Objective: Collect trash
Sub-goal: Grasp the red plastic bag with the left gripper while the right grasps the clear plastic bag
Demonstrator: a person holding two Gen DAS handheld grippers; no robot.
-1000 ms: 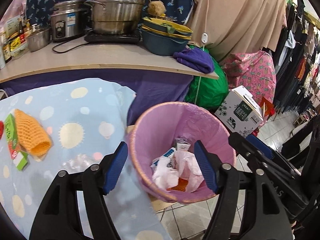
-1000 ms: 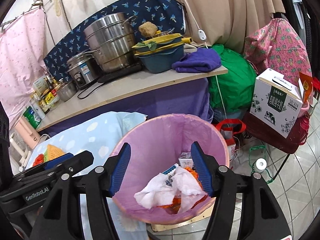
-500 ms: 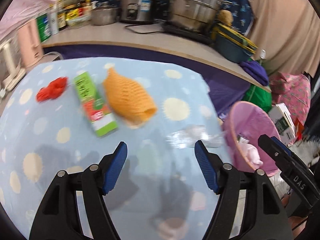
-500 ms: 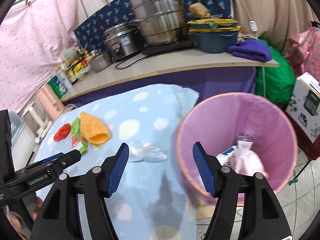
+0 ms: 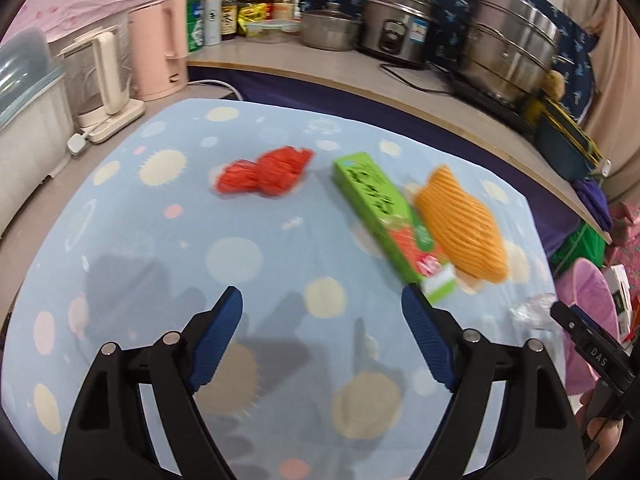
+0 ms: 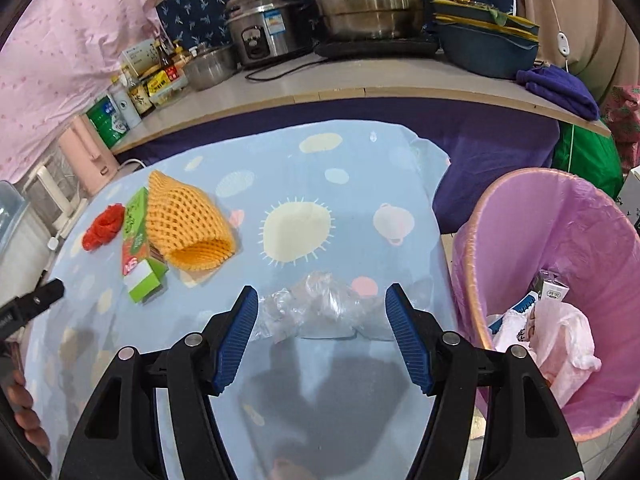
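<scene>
4 pieces of trash lie on the surface [image 6: 360, 200], which is covered by a light blue cloth with pale dots. A red crumpled wrapper [image 5: 266, 176] lies farthest from the bin. A green carton [image 5: 390, 224] lies flat beside it, touching an orange foam net sleeve [image 5: 460, 224] on its bin-facing side. A crumpled clear plastic bag [image 6: 316, 304] lies well apart from these 3, near the surface edge that faces the bin. Its outline is hard to make out against the cloth.

The pink-lined trash bin [image 6: 560, 240] stands on the floor just beside the surface. It contains a white tissue or bag, a small carton and a blue-edged item; the lower contents are hidden.

The left hand-held gripper [image 5: 322, 330] is open wide, its jaws have just been opening, and nothing is between them. It hovers over bare cloth, with the green carton just beyond its right fingertip [image 5: 416, 312]. This view is motion-blurred, so carton print is unreadable.

The right hand-held gripper [image 6: 322, 320] is open with nothing gripped. The clear plastic bag lies between and just ahead of its fingertips; whether the pads touch it cannot be told.

Each view shows only a cut-off tip of the other hand-held gripper at its edge.
</scene>
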